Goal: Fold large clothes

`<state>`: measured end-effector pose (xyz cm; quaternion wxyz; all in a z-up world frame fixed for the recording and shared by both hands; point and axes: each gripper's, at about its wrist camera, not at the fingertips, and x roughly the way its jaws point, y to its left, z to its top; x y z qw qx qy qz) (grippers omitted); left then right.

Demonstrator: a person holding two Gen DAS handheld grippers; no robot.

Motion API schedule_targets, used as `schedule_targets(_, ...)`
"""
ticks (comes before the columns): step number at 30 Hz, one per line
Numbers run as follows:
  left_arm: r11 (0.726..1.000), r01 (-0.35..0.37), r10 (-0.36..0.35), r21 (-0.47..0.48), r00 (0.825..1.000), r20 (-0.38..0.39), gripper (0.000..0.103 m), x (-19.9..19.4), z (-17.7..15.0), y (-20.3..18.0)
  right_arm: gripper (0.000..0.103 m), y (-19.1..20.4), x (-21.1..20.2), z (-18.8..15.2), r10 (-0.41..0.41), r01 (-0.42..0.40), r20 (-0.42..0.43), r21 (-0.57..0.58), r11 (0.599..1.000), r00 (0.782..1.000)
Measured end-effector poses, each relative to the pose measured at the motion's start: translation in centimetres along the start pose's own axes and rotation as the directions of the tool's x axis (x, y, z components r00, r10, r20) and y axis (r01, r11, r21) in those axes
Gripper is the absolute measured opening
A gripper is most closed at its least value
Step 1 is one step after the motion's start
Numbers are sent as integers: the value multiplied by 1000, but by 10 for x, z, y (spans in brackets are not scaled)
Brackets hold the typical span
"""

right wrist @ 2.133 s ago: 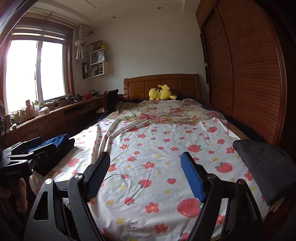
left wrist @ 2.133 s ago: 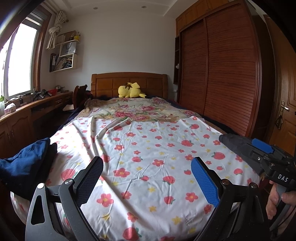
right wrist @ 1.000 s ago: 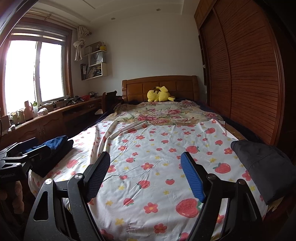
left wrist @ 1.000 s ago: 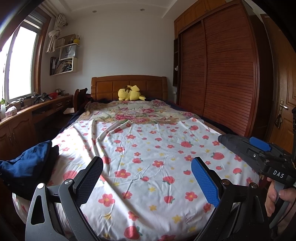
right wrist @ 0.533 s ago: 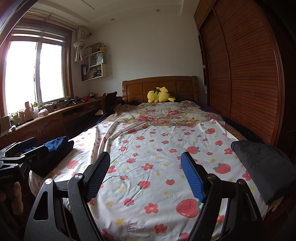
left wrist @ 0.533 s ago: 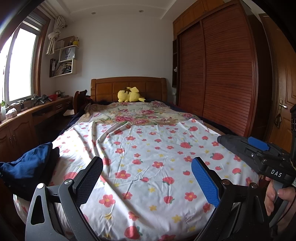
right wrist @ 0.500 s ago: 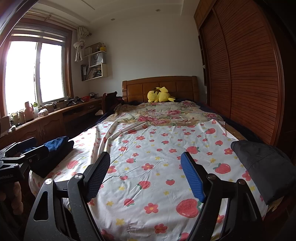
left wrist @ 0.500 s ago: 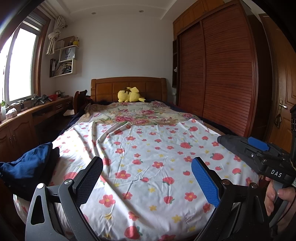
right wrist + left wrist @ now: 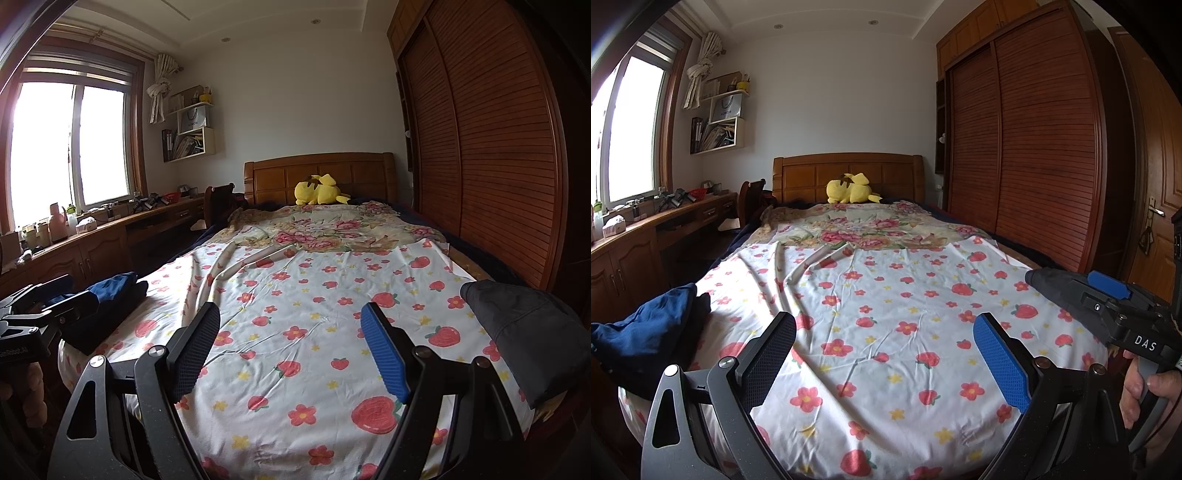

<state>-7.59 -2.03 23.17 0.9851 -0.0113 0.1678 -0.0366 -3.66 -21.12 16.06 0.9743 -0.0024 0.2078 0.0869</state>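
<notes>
Both grippers' jaws gape empty; navy garment (image 9: 646, 332) left, grey garment (image 9: 524, 332) right.

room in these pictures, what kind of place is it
A home bedroom, by the look of it: a bed with a wooden headboard and flowered sheets, a tall wooden wardrobe along one side, and a yellow plush toy by the headboard.

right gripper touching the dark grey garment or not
Apart. The right wrist view shows flowered sheet between the right gripper and the dark grey garment.
</notes>
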Motion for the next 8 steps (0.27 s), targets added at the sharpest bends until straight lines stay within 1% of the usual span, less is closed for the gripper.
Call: schedule_targets(8, 1000, -2, 2, 1, 1000, 0, 97, 0, 0, 0, 79, 1, -1, 0, 1, -1, 1, 0, 1000, 1000)
